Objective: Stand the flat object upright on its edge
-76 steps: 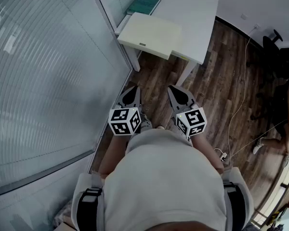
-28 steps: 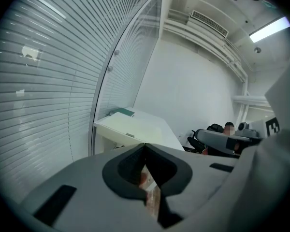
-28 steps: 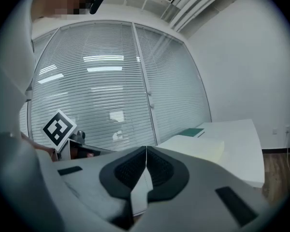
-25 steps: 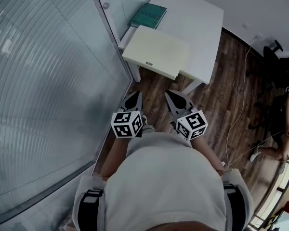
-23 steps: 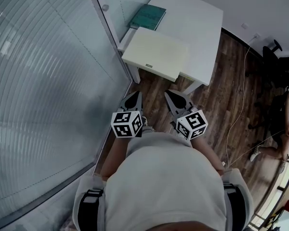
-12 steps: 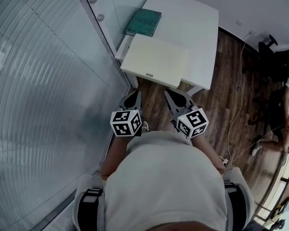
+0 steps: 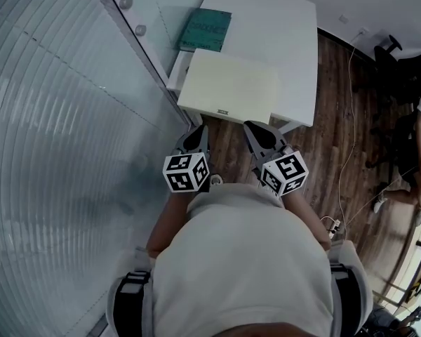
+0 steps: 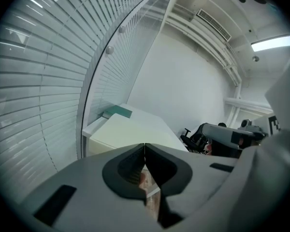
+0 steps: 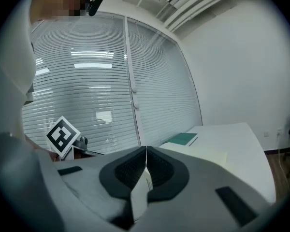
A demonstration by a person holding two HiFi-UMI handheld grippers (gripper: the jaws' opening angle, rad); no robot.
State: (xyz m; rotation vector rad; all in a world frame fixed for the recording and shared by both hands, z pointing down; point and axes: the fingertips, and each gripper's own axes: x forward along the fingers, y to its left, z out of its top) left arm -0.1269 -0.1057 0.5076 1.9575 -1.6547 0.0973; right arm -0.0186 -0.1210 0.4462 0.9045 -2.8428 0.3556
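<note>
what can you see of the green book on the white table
The green book is a thin, closed rectangle with a teal-green cover that carries faint print, too small to read. It lies flat, cover up, on the far left corner of the white table, close to the glass wall with its blinds and just beyond the cream panel. Nothing rests on it; only the table can be seen to touch it.
</note>
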